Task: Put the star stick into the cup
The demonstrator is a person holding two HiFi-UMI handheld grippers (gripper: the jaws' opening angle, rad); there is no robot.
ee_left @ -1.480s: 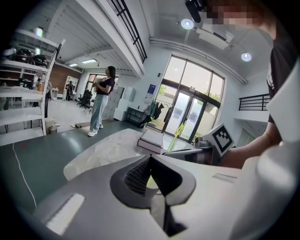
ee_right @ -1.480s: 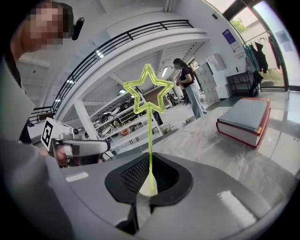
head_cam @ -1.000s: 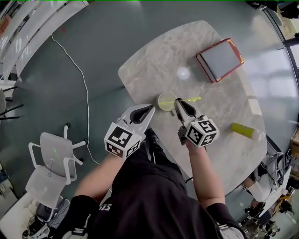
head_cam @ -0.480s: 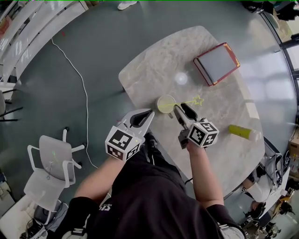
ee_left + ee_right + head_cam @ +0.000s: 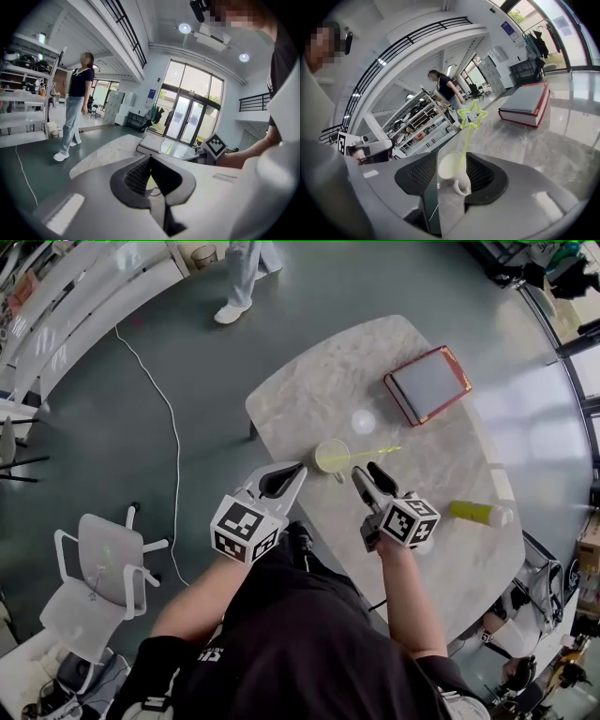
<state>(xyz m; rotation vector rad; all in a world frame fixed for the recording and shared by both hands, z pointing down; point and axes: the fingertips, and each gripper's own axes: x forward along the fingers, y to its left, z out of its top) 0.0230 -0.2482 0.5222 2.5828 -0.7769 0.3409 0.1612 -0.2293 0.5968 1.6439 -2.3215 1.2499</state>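
Observation:
The pale yellow-green cup (image 5: 331, 455) stands on the marble table (image 5: 309, 381) near its front edge. The yellow star stick (image 5: 370, 453) rests in the cup and leans out to the right. In the right gripper view the star (image 5: 472, 115) rises above the cup (image 5: 451, 172). My right gripper (image 5: 368, 472) is just behind the cup; its jaws are opening, with nothing pressed between them and the stick free of them. My left gripper (image 5: 298, 467) hovers left of the cup, shut and empty, its tips (image 5: 150, 159) together.
A red-edged book (image 5: 427, 383) lies at the table's far right, and a yellow bottle (image 5: 480, 513) lies on its side near the right edge. A person (image 5: 246, 268) walks beyond the table. A white chair (image 5: 108, 563) and a cable (image 5: 169, 418) are on the floor at the left.
The right gripper has let go of the star stick, opened wide and drawn back a little. The stick now stays in the cup by itself. The left gripper has hardly moved.

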